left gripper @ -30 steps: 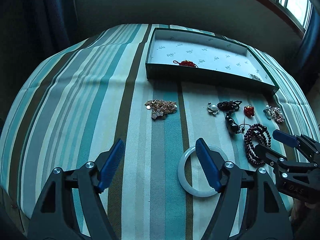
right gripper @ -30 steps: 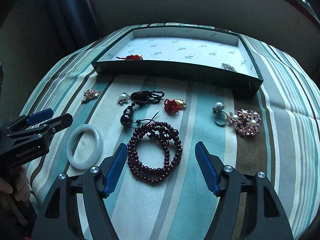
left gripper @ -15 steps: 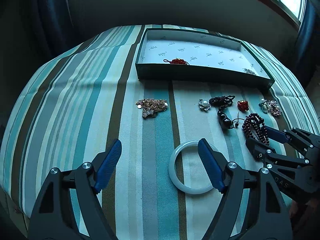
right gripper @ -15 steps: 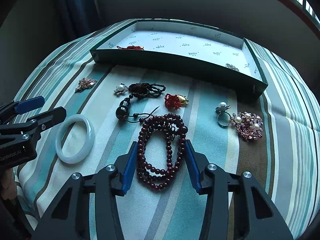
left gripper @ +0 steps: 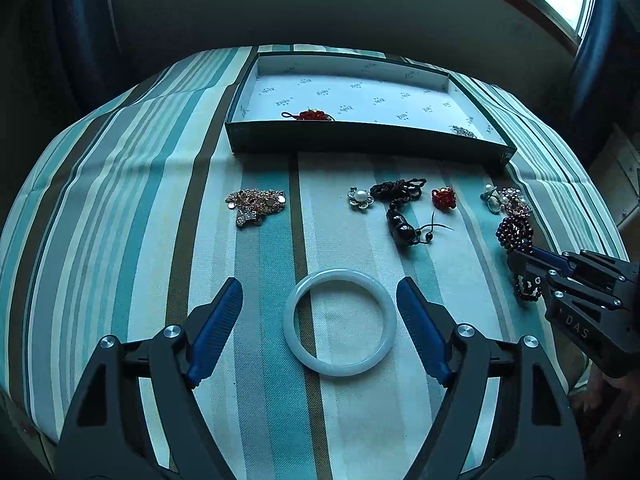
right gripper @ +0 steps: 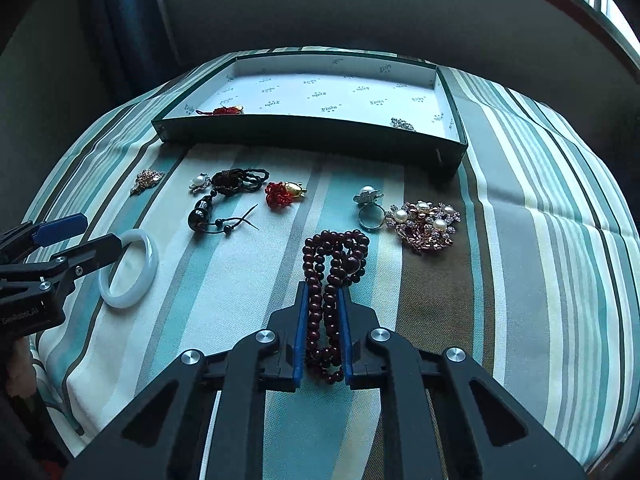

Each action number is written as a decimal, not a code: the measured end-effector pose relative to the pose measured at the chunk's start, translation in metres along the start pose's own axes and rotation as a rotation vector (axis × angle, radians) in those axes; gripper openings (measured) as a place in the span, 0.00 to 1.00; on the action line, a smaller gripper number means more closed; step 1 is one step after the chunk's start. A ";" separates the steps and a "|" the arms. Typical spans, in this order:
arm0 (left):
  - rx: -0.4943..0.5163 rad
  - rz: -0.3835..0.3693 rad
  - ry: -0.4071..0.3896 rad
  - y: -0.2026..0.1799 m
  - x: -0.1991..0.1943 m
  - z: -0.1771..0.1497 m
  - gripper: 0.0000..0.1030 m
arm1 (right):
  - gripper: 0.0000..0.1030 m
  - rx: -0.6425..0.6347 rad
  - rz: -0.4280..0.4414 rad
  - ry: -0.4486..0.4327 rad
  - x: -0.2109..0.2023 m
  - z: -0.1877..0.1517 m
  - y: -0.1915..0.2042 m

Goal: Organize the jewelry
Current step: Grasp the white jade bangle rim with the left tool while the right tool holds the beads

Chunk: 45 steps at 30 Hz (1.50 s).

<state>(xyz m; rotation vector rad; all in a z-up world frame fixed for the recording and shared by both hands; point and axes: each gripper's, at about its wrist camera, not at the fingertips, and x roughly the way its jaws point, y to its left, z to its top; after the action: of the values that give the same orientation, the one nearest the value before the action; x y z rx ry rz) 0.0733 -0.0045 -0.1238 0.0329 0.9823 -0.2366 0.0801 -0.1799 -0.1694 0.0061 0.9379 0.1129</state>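
Observation:
My right gripper [right gripper: 323,292] is shut on the dark red bead bracelet [right gripper: 334,256], which lies on the striped cloth; it also shows in the left wrist view [left gripper: 515,232]. My left gripper [left gripper: 320,292] is open, its fingers on either side of the white jade bangle [left gripper: 339,322] that lies flat on the cloth. The bangle also shows in the right wrist view [right gripper: 132,268]. The green box [right gripper: 304,136] with white lining stands at the back and holds a red knot charm [right gripper: 226,111] and a small silver brooch [right gripper: 402,124].
On the cloth in front of the box lie a gold chain heap [left gripper: 256,204], a pearl flower [left gripper: 360,198], a black cord pendant [left gripper: 400,212], a red-and-gold charm [right gripper: 284,194], a pearl ring [right gripper: 370,208] and a pearl brooch [right gripper: 426,224].
My right gripper moved forward and closed on the dark red bead bracelet. My left gripper shifted right so the white bangle now lies between its open fingers.

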 end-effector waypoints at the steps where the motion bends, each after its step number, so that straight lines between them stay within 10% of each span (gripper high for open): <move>1: 0.006 -0.005 0.006 -0.002 0.001 -0.001 0.77 | 0.14 0.003 0.002 0.000 0.000 -0.001 -0.001; 13: 0.054 0.026 0.092 -0.012 0.027 -0.014 0.78 | 0.14 0.014 0.033 0.005 0.003 -0.005 0.000; 45: 0.087 0.043 0.024 -0.014 0.006 -0.009 0.68 | 0.14 0.026 0.050 -0.011 -0.003 0.000 0.001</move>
<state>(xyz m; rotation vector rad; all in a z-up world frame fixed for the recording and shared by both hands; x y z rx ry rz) 0.0663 -0.0184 -0.1329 0.1363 0.9938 -0.2402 0.0783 -0.1792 -0.1675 0.0539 0.9282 0.1469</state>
